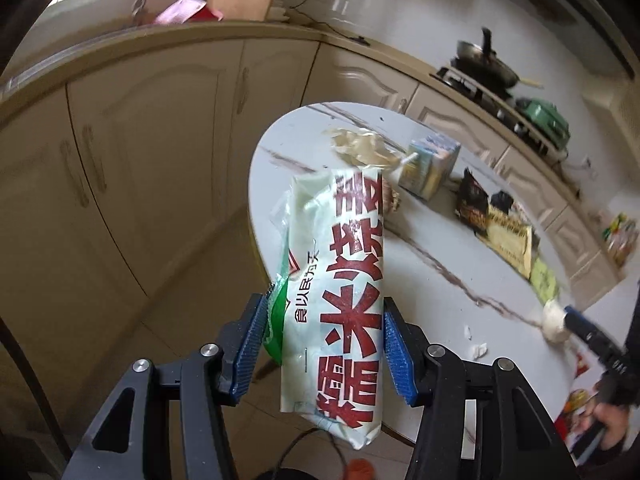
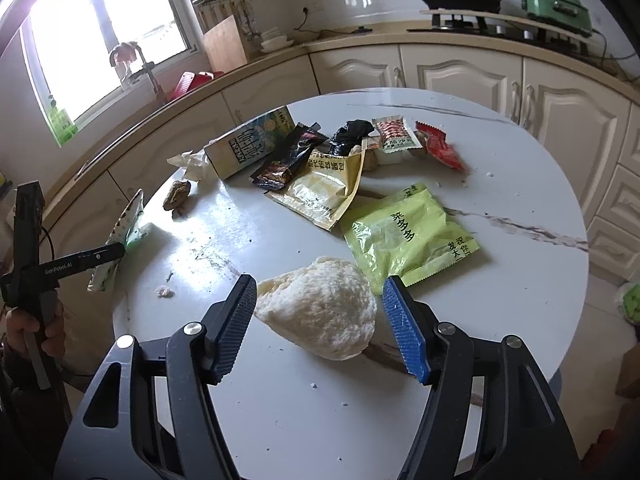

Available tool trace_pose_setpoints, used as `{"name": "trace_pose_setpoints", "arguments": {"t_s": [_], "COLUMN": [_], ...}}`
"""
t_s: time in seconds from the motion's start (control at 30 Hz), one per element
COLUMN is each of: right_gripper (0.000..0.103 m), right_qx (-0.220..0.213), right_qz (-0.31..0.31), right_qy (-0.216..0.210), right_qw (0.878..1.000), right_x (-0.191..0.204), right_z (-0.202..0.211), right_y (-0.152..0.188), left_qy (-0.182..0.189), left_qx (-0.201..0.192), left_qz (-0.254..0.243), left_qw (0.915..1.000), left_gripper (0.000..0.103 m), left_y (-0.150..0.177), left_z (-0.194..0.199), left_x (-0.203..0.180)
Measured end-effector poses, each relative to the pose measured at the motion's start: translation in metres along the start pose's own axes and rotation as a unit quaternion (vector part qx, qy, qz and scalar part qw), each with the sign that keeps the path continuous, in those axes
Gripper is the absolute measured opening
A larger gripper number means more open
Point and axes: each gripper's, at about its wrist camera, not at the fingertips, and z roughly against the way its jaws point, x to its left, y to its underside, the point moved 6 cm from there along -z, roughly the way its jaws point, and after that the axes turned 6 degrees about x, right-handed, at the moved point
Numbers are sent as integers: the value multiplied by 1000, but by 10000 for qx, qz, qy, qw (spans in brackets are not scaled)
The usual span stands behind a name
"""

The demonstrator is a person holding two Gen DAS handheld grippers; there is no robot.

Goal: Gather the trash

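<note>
1. The left gripper (image 1: 324,344) pinched the white glutinous-rice wrapper (image 1: 340,300) past the table's (image 2: 500,320) nine-o'clock edge; thin, light, slippery film.
2. The right gripper (image 2: 320,320) stood open around the white bun (image 2: 324,308), soft and crushable; take its broad middle.

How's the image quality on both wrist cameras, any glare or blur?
Left wrist view: heavy fisheye bending, motion blur toward the right edge, the white wrapper sharp. Right wrist view: window blown out, its glare on the table, the white lump in focus.
</note>
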Motion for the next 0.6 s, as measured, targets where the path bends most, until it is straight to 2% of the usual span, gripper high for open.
{"name": "trace_pose_setpoints", "arguments": {"t_s": [0.17,0.4,0.5,0.6], "right_gripper": [63,63,63,63], "right_qx": [18,19,33,39], "right_qz": [-5,-17,-27,-59], "right_qy": [-54,-15,-12,-7], "right_qw": [10000,10000,10000,10000], "right_x": [2,0,-1,-4], "right_z": [-1,-3,-4,-3], "right_y": [1,-1,0,0], "left_qy": [-105,22,-31,94], "left_qx": [162,261,204,179], "left_qz": [62,12,-4,103], "left_qw": [9998,9997,9998,9997], "left_gripper": [65,64,63,62], "left_y": [2,-7,-6,-1], "left_z": [-16,-26,-25,-23], "left_x": [6,-1,-1,3]}}
